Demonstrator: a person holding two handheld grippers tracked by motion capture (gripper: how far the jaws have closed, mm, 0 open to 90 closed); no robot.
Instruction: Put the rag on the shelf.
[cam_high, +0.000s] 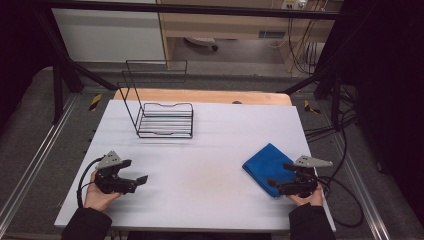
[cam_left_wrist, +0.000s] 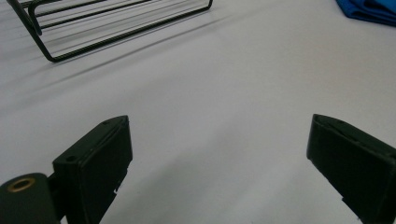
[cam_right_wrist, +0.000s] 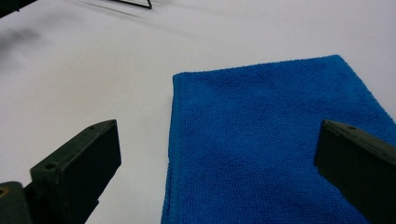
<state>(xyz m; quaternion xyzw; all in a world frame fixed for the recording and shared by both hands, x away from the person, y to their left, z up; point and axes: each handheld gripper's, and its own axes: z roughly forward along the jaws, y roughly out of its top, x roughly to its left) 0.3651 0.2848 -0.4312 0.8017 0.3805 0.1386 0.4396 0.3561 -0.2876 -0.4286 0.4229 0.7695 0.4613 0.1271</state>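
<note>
Blue cloth (cam_high: 267, 165) lies under the right gripper (cam_high: 279, 176), jaws wide; left gripper (cam_high: 136, 172) likewise agape.

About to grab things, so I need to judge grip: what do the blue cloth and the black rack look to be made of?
The blue cloth looks like soft microfibre or terry: a fine looped, matte nap and a folded edge show in the right gripper view. The black rack looks like thin metal wire with a dark coating: slim, rigid rods bent at the corners, faintly glossy. Paint or plastic coating, I cannot tell.
</note>
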